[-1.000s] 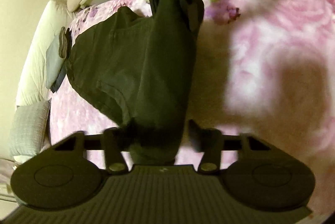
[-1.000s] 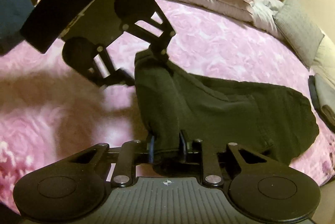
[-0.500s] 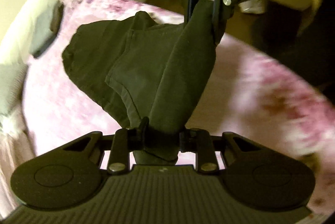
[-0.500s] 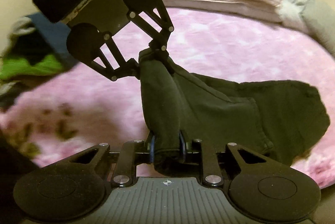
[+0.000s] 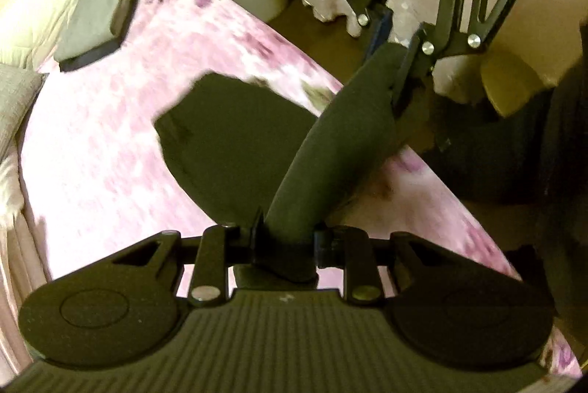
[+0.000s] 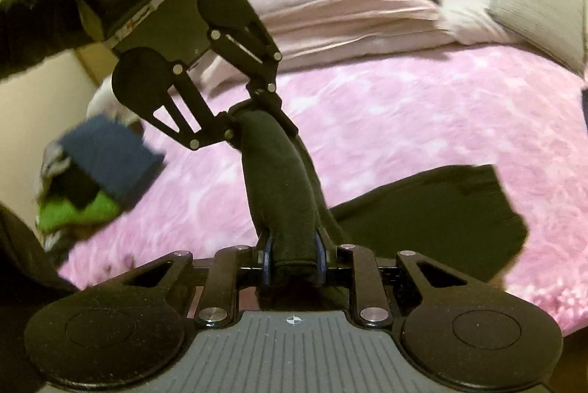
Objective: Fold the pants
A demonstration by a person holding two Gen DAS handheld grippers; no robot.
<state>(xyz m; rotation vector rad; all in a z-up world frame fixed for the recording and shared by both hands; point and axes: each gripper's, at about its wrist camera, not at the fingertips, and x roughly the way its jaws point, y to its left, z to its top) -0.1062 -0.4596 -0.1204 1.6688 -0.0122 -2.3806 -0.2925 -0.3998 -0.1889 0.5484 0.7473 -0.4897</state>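
**Pants held at both ends of one edge, lifted above the bed**

Left gripper (image 5: 284, 240): jaws nearly shut, clamped on a bunched end of the dark pants (image 5: 330, 150); right gripper (image 6: 292, 257): jaws likewise narrow, pinching the other end of the same rolled edge; fabric fills both gaps, pads pressing on it.

Key relation: the held edge runs as a taut, thick tube straight from one gripper to the other, so its long axis is the line between the two claws; each claw sits at an end, neither nearer than the other; the rest of the garment hangs off that edge and trails down onto the pink bedspread (image 6: 422, 106), toward the bed's side edge in the left view.

Appearance: pants dark olive-black, soft and heavy-looking; free portion lies broad and flat on the bed, outline blurred; no leg openings or waistband clearly discernible.

Judgement: the coming move likely depends on carrying this edge over the trailing portion, both ends level; uneven travel would skew the fold.

Nearby: folded clothes stack (image 6: 99, 172) by the bed's far-left corner; pillows (image 6: 540, 14) at the head.
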